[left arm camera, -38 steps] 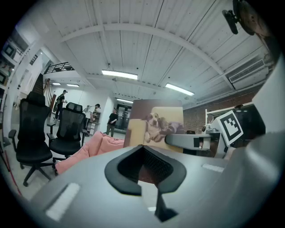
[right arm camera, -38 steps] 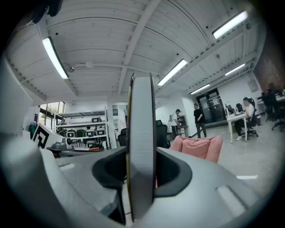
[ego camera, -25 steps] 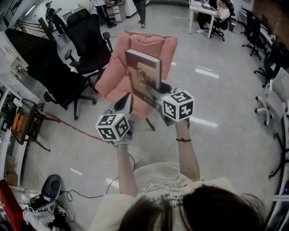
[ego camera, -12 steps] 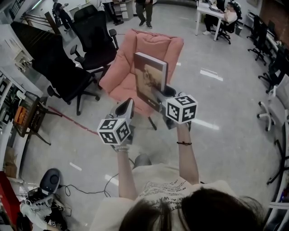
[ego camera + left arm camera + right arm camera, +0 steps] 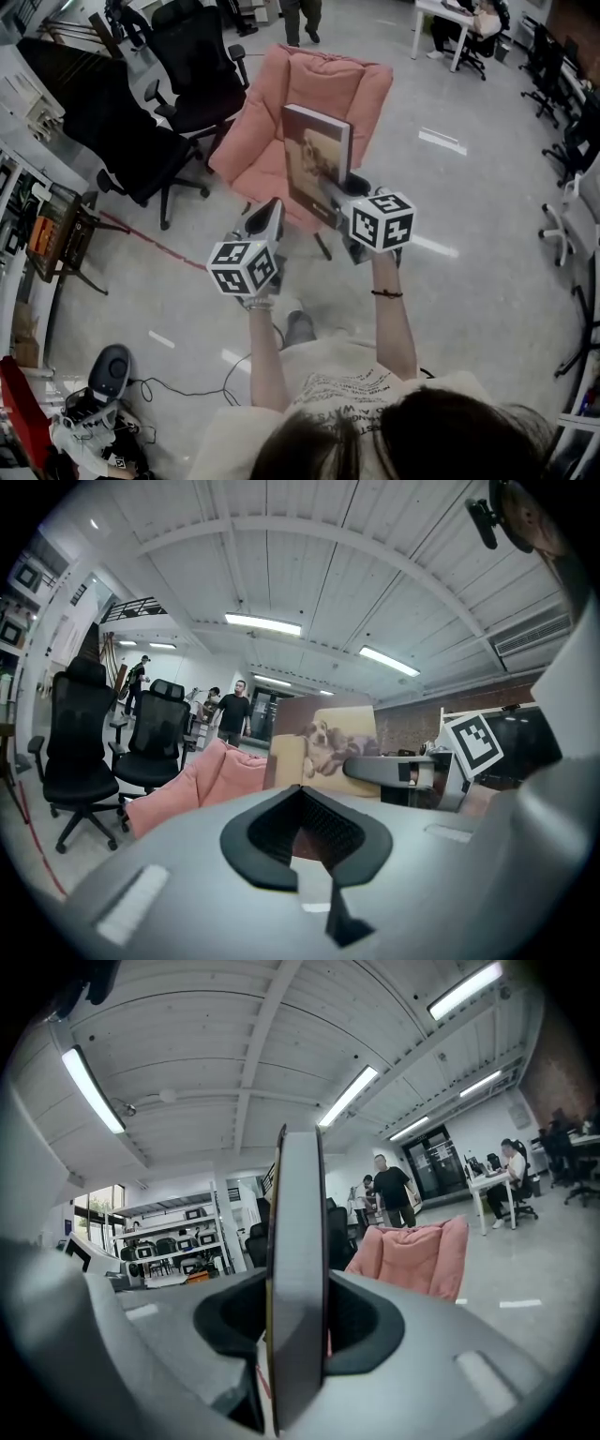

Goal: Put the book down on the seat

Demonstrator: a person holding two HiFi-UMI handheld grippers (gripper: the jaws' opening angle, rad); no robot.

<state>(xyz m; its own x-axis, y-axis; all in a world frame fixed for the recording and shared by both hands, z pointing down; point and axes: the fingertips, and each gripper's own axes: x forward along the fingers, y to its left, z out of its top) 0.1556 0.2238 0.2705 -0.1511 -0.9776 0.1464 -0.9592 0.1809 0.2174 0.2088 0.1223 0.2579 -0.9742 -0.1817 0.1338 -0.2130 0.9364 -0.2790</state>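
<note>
Well, the right gripper (image 5: 330, 195) has its fingers pinching the book (image 5: 317, 159) near its lower edge, holding it upright in the air and clear of the pink armchair (image 5: 328, 80). The left gripper (image 5: 272, 208) sits just beside it, fingers pressed together on nothing. I'd carry the book forward over the seat (image 5: 258, 169) and tip it flat while lowering (dropped upright, it would likely topple). I'd spread the fingers only once the cover rests on the cushion.
</note>
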